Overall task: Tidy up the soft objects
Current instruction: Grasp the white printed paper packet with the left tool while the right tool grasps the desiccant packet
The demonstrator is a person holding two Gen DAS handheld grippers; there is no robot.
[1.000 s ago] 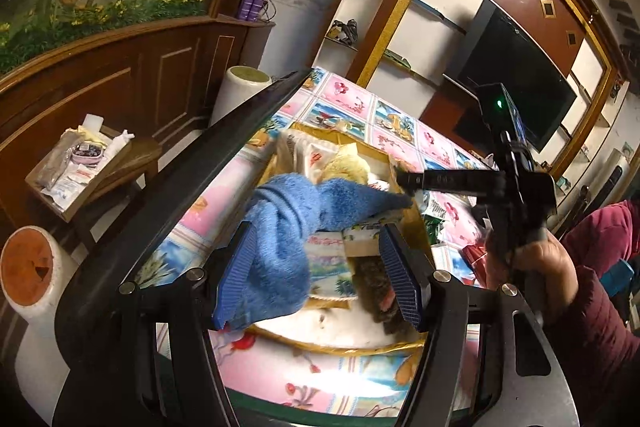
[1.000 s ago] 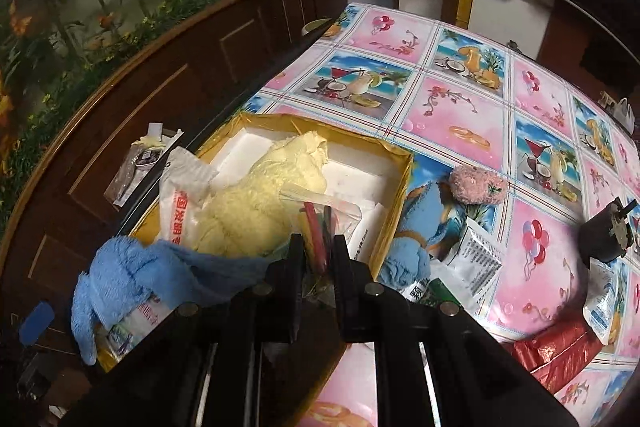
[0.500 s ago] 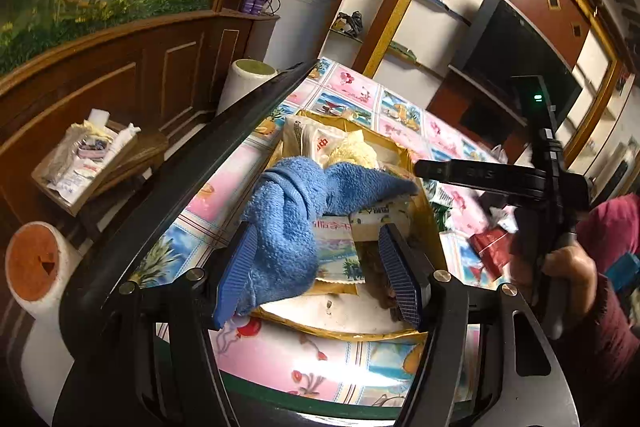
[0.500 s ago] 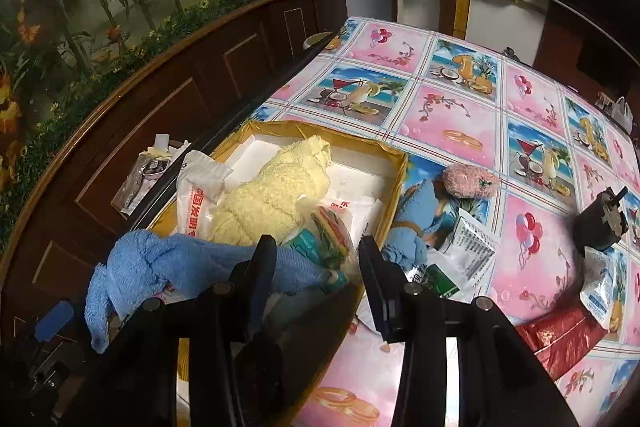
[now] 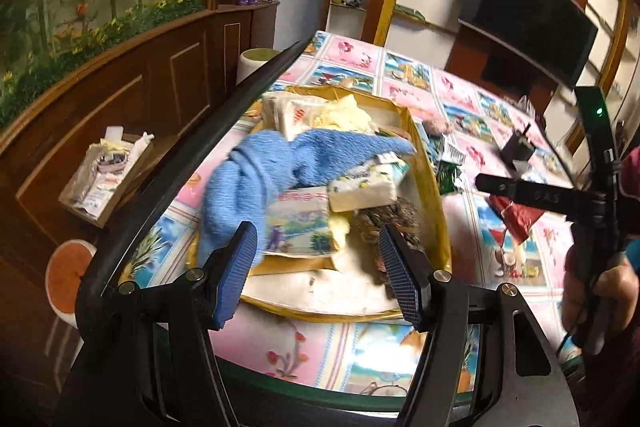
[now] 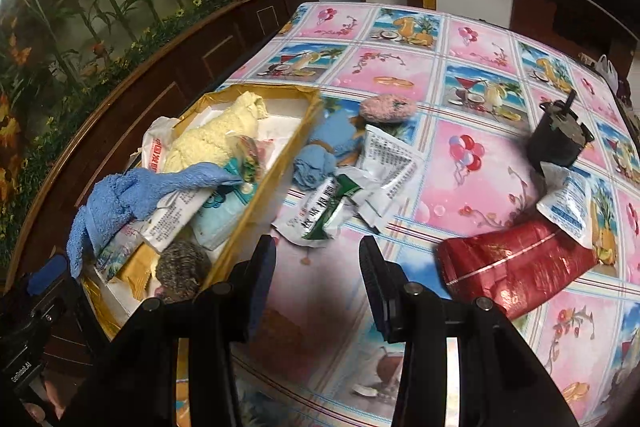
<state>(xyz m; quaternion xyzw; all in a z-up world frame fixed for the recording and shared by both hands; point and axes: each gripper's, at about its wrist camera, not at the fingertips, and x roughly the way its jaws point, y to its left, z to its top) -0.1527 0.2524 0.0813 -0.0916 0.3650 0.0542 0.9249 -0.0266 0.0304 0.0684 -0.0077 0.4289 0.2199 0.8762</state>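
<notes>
A yellow-rimmed box [image 6: 276, 167] on the tablecloth holds a blue towel [image 6: 132, 195], a pale yellow towel [image 6: 216, 139], a brown woolly ball [image 6: 182, 267] and several packets. The blue towel [image 5: 280, 163] droops over the box's left rim. My left gripper [image 5: 316, 267] hangs open over the box's near end, nothing between its pads. My right gripper [image 6: 316, 271] is open and empty above the cloth, just right of the box. Ahead of it lie a small blue cloth [image 6: 316, 163], a pink puff [image 6: 386, 109] and white-green packets [image 6: 340, 203].
A red foil bag [image 6: 516, 263], a white pouch [image 6: 568, 203] and a black motor-like object [image 6: 558, 139] sit to the right. A person's hand [image 5: 596, 287] holds the right gripper. Left of the table stand a side table with clutter [image 5: 104, 171] and wood panelling.
My right gripper opened, left a clear packet in the box, and swung right, out over the tablecloth. The left gripper shifted a little and rolled, still open.
</notes>
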